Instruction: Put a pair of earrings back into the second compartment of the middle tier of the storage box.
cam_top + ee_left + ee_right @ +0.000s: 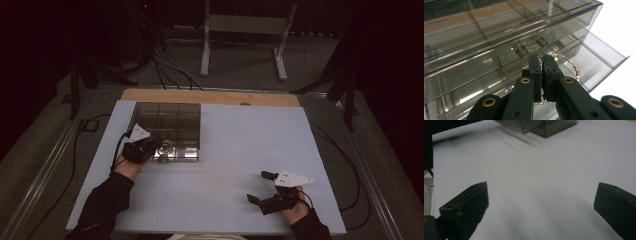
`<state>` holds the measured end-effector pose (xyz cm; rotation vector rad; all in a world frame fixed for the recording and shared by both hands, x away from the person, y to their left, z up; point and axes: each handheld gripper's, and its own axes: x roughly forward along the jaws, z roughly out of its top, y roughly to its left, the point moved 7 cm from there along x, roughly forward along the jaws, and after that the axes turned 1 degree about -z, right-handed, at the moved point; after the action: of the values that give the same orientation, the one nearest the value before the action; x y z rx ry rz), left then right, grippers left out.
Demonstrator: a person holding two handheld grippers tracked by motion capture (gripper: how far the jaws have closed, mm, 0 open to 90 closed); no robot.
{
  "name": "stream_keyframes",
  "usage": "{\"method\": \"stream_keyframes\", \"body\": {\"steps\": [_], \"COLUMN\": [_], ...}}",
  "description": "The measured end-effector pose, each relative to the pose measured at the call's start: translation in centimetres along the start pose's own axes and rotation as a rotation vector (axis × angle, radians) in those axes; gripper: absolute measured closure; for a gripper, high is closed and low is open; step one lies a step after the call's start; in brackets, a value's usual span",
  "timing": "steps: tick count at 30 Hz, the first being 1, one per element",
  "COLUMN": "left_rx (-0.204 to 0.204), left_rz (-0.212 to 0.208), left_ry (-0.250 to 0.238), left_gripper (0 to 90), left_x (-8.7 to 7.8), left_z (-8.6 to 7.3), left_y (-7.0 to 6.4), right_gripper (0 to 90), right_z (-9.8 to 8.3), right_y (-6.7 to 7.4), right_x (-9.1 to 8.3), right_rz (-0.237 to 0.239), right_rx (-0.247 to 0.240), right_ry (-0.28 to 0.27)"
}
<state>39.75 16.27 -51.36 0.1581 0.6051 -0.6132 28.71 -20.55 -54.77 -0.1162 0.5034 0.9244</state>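
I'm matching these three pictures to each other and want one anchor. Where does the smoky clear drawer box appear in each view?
High view: the drawer box sits at the upper left of the white table, with the left gripper at its front.
Left gripper view: it spreads across the frame behind the jaws, which pinch a gold chain.
Right gripper view: its corner shows at the top edge.
Shared landmark: the box's pulled-out drawer.

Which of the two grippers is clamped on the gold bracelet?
The left gripper, at the smoked clear drawer box: jaws pinched on the bracelet. The right gripper gapes over bare table.
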Motion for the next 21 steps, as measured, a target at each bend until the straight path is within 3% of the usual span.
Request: {"method": "stream_keyframes", "body": {"steps": [11,15,17,21], "left_rx": [0.019,0.052,0.052,0.007], "left_rz": [0.028,0.08,0.081,0.022], "left_ry": [0.017,0.037,0.036,-0.011], "left_gripper": [87.9,87.8,87.0,81.5], "left_x": [0.52,0.64,0.65,0.29], "left_z": [-0.21,-0.29,-0.28,0.19], "left_y": [-0.14,-0.01,-0.02,-0.27], "right_gripper": [0.0,0.0,0.0,0.0], "right_z": [-0.03,-0.07,-0.04,-0.06], "right_y": [0.02,0.01,0.02,0.01], "right_x": [0.03,0.02,0.01,0.0], "right_rz": [-0.001,-0.003,-0.001,-0.003], "right_rx": [0.0,-0.001,-0.001,-0.002], "right_ry": [0.003,0.006,0.003,0.005]}}
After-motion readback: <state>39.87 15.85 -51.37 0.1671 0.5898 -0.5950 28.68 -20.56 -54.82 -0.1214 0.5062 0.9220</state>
